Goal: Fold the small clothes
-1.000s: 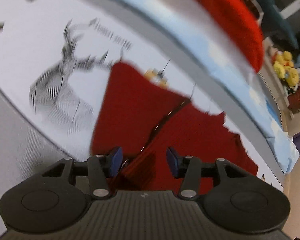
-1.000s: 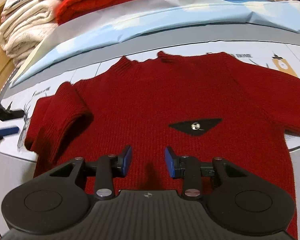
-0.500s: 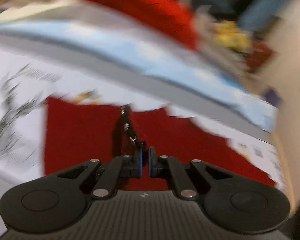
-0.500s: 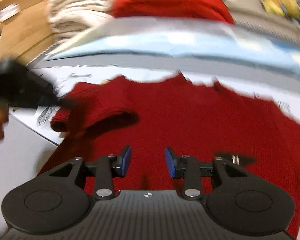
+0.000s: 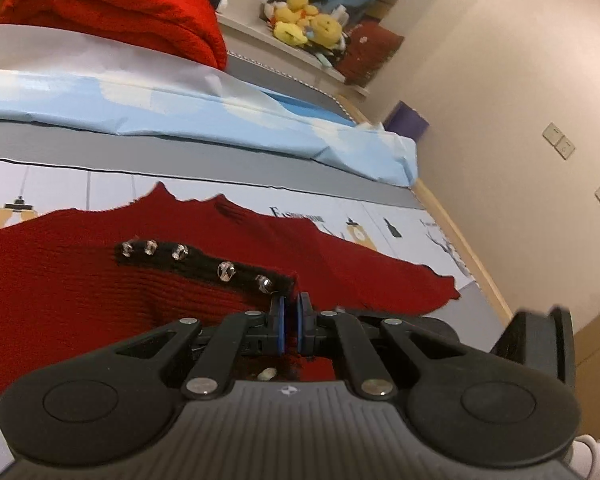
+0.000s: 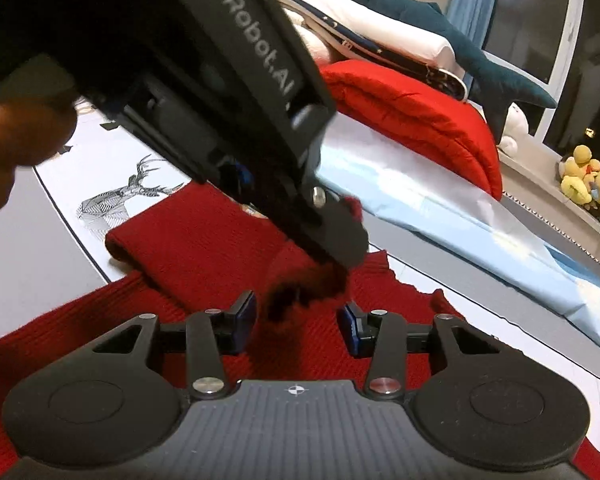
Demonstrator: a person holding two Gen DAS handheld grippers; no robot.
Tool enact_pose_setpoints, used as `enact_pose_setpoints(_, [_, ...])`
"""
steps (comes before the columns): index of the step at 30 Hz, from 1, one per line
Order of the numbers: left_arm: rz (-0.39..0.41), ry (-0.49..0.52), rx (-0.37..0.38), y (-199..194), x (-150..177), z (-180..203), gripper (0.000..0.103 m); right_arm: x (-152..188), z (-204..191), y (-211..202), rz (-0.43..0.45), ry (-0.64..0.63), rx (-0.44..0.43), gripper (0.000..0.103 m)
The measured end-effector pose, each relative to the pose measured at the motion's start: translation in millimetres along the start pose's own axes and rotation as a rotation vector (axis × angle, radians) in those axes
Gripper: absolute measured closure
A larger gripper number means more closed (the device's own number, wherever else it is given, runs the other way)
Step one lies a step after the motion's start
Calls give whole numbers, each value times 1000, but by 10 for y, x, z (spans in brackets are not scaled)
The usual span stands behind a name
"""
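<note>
- Left wrist view: left tongs pinched nearly closed on the black strip with shiny studs that edges the dark red sweater. A fold of knit is lifted with it.
- Same view: the sweater lies spread on the printed sheet, running from the near left toward the far right. A folded bright red garment sits far left on the bedding. Yellow plush toys sit on the far ledge.
- Same view: printed lettering on the sheet beyond the sweater, too small to read.
- Right wrist view: right tongs stand narrow but not closed, the jaws having just been closing. A dark tuft of the sweater hangs between them; the pads do not appear to press it.
- Same view: the left tool's body crosses the upper left, held by a hand. Its side reads "...ven Robot.AI"; the start is cut off.
- Same view: a sleeve is already turned over the body at the far left.
- Judgement: early stage. One sleeve in, main folds still to do.
</note>
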State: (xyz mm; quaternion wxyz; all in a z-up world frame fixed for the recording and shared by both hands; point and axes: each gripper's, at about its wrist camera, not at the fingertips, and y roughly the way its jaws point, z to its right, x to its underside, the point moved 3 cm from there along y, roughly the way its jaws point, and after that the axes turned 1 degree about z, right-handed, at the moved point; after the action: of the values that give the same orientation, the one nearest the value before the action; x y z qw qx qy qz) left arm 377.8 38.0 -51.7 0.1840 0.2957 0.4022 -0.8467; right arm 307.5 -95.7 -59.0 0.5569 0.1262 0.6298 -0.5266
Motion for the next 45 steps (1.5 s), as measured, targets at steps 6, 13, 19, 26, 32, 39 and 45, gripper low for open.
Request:
enact_pose_setpoints(6, [176,-111,-173,-297,-172,-331,95,77,734,136,-86,395,40,93])
enact_pose_setpoints(13, [49,-244,-553,-141,10,-917,95,695,1781,187,-248,828,277,93])
enact_pose_setpoints(19, [-51,-220,-538,86,176,-897,91,825,1992,122,-214,933,300,93])
enact_pose_setpoints(26, [-193,-158,-665,316,403,-987,91,1248,2158,150,-360,1103,402,80])
enact_pose_setpoints(32, [-182,-131,-622,375,398,-890,91,910,2206,-148,-122,940,519,80])
enact_pose_setpoints(39, [-166,-131,-651,361,364,-857,91,1429,2173,259,-399,1149,324,75])
enact_pose_setpoints(45, [-259,-174,-643,508,510,-970,91,1378,2229,194,-339,1131,325,74])
